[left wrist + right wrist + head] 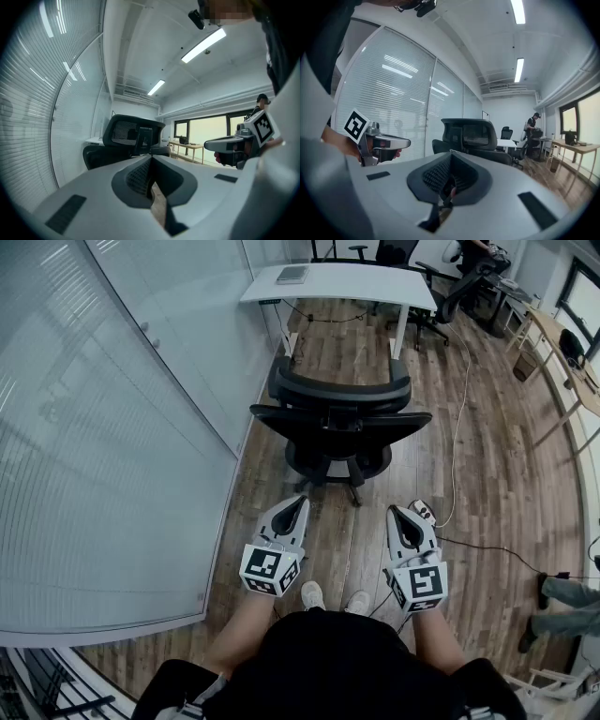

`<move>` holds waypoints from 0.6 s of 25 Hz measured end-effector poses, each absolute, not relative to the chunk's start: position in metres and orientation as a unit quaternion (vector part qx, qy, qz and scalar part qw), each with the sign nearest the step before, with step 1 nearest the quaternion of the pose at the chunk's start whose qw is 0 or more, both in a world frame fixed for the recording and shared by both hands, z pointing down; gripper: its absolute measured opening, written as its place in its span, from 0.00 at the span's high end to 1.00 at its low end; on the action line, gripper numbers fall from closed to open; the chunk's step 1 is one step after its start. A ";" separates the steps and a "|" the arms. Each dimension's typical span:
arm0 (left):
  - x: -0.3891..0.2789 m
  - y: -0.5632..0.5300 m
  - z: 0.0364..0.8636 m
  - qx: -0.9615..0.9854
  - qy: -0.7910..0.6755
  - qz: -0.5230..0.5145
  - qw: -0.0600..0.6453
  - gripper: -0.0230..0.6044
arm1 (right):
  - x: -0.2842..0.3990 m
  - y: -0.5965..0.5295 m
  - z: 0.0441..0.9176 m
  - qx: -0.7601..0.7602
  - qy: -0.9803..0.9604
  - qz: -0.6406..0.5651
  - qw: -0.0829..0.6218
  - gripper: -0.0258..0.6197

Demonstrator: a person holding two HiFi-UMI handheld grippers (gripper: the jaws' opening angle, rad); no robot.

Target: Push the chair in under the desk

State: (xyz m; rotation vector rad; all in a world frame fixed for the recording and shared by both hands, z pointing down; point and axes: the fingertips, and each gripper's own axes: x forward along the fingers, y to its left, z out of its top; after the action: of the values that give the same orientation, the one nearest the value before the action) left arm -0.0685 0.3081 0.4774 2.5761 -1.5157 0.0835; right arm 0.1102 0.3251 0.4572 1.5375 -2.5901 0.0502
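Head view: chair [339, 418] out on the floor [487, 474] short of the white tabletop [356, 282] and facing it, left gripper [298, 502] and right gripper [397, 514] level, near but not touching, fingers clenched on nothing, probably to push with blunt closed tips.

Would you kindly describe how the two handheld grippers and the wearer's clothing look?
Both the left gripper and right gripper have pale grey, tapering shells with dark ribbed pads. Each carries a white cube printed with black square markers. The person wears black clothing and white shoes.
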 end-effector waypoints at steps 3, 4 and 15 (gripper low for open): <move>-0.075 0.305 0.479 0.858 -0.507 0.028 0.076 0.94 | 0.108 0.317 0.455 0.511 -0.857 0.007 0.064 0.96; -0.078 0.303 0.479 0.858 -0.507 0.028 0.074 0.94 | 0.108 0.314 0.454 0.512 -0.856 0.004 0.065 0.96; -0.115 0.287 0.468 0.854 -0.519 0.036 0.024 0.94 | 0.079 0.300 0.454 0.499 -0.863 -0.022 0.082 0.89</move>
State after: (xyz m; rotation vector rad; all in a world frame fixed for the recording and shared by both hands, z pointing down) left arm -0.1149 0.2873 0.4685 2.6411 -1.6055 0.1121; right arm 0.0792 0.2996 0.4537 1.4892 -2.5772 -0.0662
